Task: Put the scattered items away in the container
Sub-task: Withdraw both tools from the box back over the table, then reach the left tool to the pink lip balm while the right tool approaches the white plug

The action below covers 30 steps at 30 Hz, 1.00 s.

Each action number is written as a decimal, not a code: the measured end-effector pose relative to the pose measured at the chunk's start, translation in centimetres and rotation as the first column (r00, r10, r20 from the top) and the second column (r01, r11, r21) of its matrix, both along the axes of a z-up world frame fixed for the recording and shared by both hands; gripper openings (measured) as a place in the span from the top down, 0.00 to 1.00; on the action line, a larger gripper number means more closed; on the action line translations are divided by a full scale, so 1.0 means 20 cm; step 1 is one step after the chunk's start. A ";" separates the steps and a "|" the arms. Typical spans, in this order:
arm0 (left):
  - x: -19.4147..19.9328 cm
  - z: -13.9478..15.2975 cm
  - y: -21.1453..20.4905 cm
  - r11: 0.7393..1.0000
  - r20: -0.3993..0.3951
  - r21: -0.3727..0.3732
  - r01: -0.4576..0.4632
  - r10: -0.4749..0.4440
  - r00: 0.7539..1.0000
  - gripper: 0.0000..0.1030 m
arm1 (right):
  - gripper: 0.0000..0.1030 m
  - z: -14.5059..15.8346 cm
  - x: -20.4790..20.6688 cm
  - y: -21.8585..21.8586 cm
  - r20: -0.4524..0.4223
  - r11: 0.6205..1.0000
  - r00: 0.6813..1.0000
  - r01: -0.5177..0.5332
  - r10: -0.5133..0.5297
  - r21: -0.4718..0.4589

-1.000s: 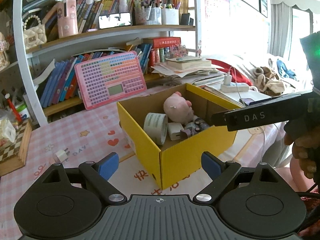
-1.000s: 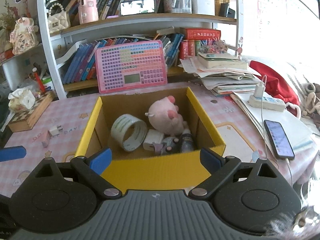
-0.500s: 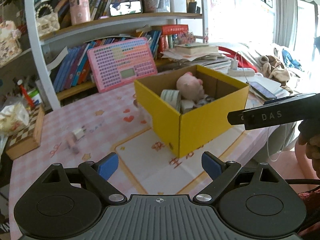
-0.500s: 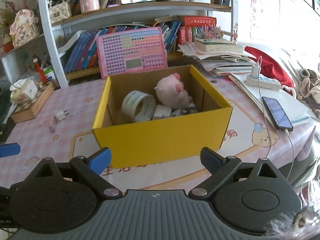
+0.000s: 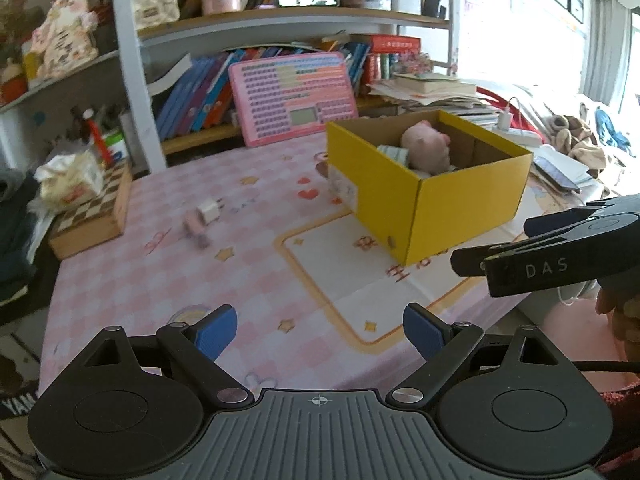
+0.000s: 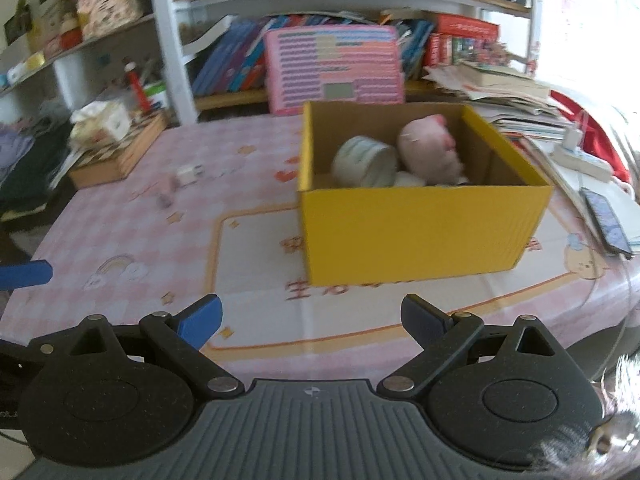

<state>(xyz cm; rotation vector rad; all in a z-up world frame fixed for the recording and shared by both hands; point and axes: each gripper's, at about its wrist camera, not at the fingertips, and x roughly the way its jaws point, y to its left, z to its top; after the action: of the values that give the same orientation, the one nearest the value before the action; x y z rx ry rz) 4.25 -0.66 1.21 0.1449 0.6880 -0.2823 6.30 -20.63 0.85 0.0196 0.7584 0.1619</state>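
Yellow corrugated cardboard, open-topped and rectangular: the box, standing on a pink-and-white chequered tablecloth printed with stars and hearts. Inside the box, a soft pink plush toy leaning against a wide pale roll of tape lying on its side; other small pieces under them, too blurred to name.

Well to the left of the box, on the cloth: a small white plug adapter and, just beside it, a small pinkish item, blurred.

Left gripper low over the near part of the cloth, short of the box, angled downward; black linkage arms, ribbed grey body, blue pads spread wide with nothing between. Right gripper likewise tilted down in front of the box, fingers wide apart and empty, one blue pad facing, the other seen dark. From the left wrist view, seen from the side to the right of the box, black casing marked DAS, part of a hand gripping behind.

Behind the box, a flat pink keyboard-style toy propped against a bookshelf. Far left of the box, a chequered wooden case with a tissue pack on top. Right of the box, a phone lying flat.
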 end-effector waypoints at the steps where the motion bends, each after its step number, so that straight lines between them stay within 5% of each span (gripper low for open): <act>1: -0.01 0.00 0.01 1.000 -0.003 0.002 -0.005 0.005 1.000 0.10 | 0.06 -0.01 0.00 0.02 -0.007 1.000 1.000 -0.009 0.009 0.000; 30: 0.02 0.01 0.30 0.986 0.024 0.002 -0.164 0.164 0.986 0.03 | 0.06 0.03 0.14 0.43 0.037 0.977 0.976 -0.212 0.213 -0.038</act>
<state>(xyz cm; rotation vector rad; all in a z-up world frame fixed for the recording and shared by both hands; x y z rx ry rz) 4.65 5.34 1.40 0.0949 0.6730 -0.1211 9.13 -12.06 1.55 -0.0974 0.7211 0.3524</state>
